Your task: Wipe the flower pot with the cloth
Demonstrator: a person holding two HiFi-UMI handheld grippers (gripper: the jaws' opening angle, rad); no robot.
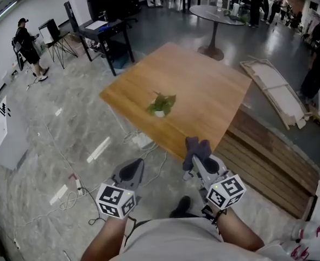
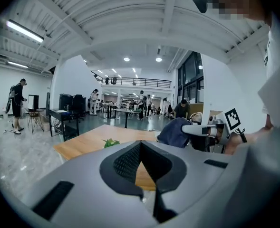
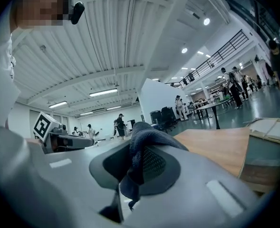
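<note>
Both grippers are seen low in the head view, held above the floor (image 1: 67, 118) short of a wooden table (image 1: 203, 86). The right gripper (image 1: 198, 157) is clamped on a dark grey-blue cloth (image 1: 196, 147) that is bunched above its jaws. The left gripper (image 1: 129, 174) is pressed together on nothing. The flower pot (image 1: 159, 113) (small and white, topped with green leaves (image 1: 163, 101)) is set near the table's middle, well apart from both grippers. The table's near corner lies just ahead of the cloth. Open floor is spread to the left, and wooden boards (image 1: 268, 159) are laid to the right.

In the left gripper view, the jaw tips are met. Only the leaves are shown above the gripper's body, and the pot is hidden.

In the right gripper view, the cloth is pinched between the jaws, with folds draped over and below the pads. The table's edge is shown at right.
</note>
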